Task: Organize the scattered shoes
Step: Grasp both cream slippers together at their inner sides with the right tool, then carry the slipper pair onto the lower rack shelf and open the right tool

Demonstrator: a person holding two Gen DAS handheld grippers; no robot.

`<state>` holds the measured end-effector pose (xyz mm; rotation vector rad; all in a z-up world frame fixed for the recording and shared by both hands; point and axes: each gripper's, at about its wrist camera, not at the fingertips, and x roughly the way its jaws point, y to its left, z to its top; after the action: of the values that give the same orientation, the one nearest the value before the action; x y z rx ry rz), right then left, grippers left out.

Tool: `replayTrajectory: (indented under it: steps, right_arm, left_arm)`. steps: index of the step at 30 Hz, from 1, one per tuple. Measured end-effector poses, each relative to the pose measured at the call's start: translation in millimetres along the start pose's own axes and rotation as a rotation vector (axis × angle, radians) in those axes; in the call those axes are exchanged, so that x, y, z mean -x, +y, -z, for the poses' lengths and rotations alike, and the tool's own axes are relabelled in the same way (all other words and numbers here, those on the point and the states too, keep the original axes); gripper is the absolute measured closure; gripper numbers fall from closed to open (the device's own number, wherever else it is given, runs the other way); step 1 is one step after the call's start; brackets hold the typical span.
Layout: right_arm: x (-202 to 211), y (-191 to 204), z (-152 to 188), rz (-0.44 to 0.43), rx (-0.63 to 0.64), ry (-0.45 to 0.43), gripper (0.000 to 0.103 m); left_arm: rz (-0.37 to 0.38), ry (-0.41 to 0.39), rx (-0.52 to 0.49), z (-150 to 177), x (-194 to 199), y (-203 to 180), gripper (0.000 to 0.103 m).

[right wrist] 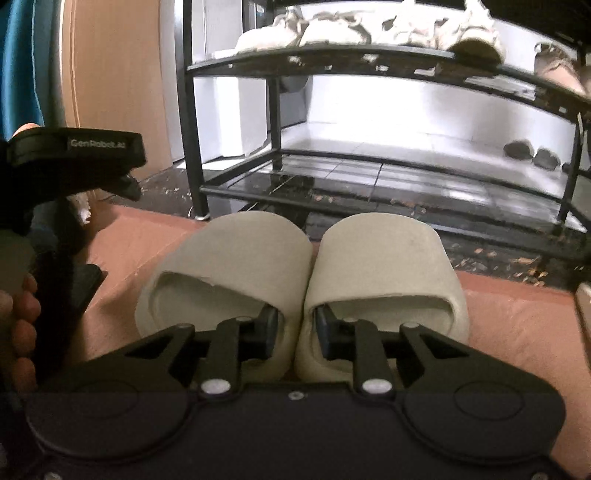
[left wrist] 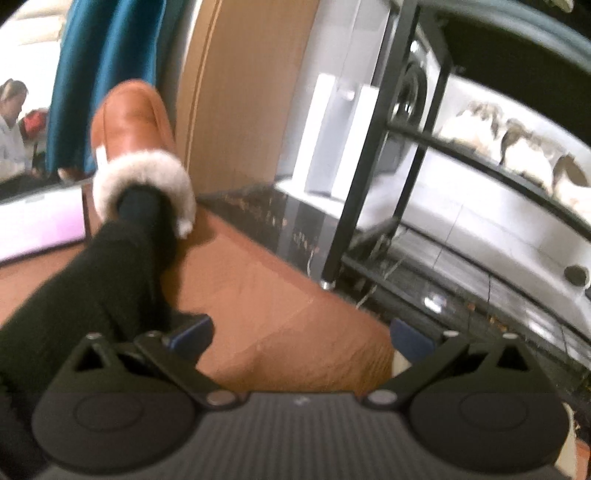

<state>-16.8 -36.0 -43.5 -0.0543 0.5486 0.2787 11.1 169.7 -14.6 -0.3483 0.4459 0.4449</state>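
Observation:
A pair of beige slides (right wrist: 236,251) lies side by side in the right wrist view, toes toward a black shoe rack (right wrist: 332,59). My right gripper (right wrist: 297,325) is shut on their touching inner walls, one finger inside each slide. My left gripper (left wrist: 301,334) stands open over the orange floor covering (left wrist: 280,295) with nothing between its fingers. It also shows at the left of the right wrist view, held by a hand (right wrist: 22,317). Several white shoes (right wrist: 332,33) sit on the rack's upper shelf.
A person's leg in black wears a brown fur-lined slipper (left wrist: 133,122) ahead of the left gripper. The rack's lower shelf (right wrist: 369,184) is bare. Two dark slippers (right wrist: 532,153) lie on white tiles behind it. A wooden panel (left wrist: 240,92) and a blue curtain (left wrist: 103,74) stand at left.

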Motion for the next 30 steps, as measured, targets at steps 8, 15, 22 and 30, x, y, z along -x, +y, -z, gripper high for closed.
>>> replayTrajectory:
  steps: [8, 15, 22, 30]
  right_arm:
    - [35.8, -42.0, -7.7, 0.051, -0.115, 0.001, 0.080]
    - [35.8, -51.8, -29.2, 0.078, -0.135, -0.094, 0.080]
    - [-15.1, -43.6, -61.6, 0.080, -0.202, -0.117, 0.080]
    - [-113.8, -22.1, -110.9, 0.103, -0.214, -0.154, 0.080]
  left_arm:
    - [0.029, 0.046, 0.005, 6.7, 22.5, -18.0, 0.001]
    - [0.031, -0.025, -0.037, 4.8, 35.6, -21.3, 0.001]
    - [-0.034, -0.056, -0.084, 1.0, 18.1, -28.3, 0.001]
    - [-0.009, -0.051, -0.197, -12.3, -24.3, -51.3, 0.001]
